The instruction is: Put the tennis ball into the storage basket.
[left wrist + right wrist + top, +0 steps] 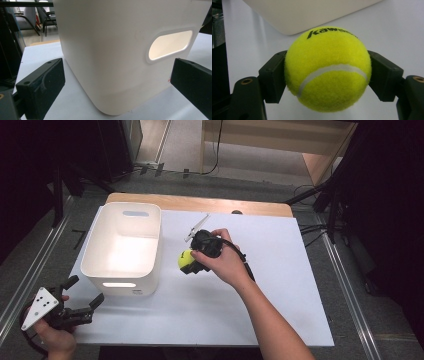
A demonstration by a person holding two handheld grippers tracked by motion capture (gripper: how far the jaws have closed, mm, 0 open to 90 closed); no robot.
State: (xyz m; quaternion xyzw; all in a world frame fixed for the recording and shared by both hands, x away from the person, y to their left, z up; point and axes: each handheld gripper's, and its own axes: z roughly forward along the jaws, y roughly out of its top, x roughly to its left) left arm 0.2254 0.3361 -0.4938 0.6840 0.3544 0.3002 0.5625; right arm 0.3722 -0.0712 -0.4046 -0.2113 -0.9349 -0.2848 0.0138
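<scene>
Black lettering on clamped tennis ball [328, 68]

You've got a table [280, 285] with a white top in front of you, and a strip of bare wood [200, 202] showing along its far edge. Sitting directly on it, towards your left, is a white bin [122, 249] with slot handles in its end walls, upright and open on top. At the far edge there's a small dark spot [236, 212]; hard to say what that is from up here.
</scene>
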